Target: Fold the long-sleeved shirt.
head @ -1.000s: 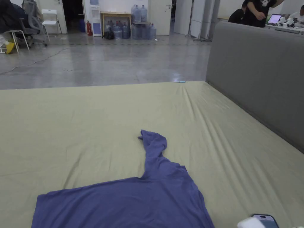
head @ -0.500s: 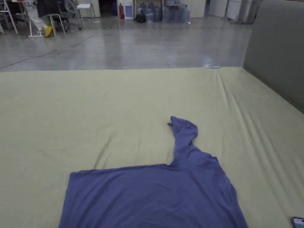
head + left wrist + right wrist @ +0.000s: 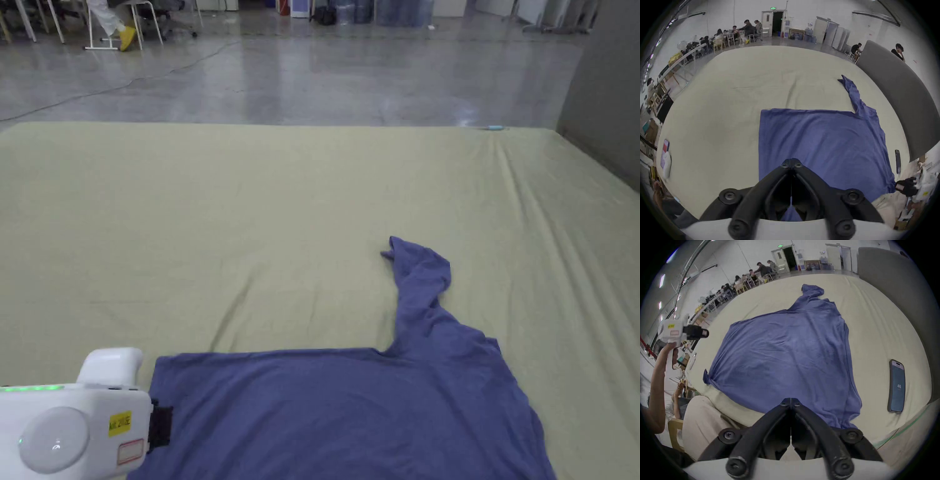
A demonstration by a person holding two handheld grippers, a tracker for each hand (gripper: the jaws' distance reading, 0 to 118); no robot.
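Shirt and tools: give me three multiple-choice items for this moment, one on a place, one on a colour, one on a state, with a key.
1. Where does the phone lie?
A. On the shirt
B. On the sheet beside the shirt
C. On the floor

2. What colour is the shirt?
A. Blue-purple
B. Red
C. White

3. How do the right tool's jaws stand?
A. Wide open
B. Shut, nothing between them
C. Shut on the phone

Key: 1 B, the phone rests on the bare sheet, apart from the cloth. 2 A, the cloth is blue-purple in every view. 3 B, the jaw tips meet above the shirt's near edge.
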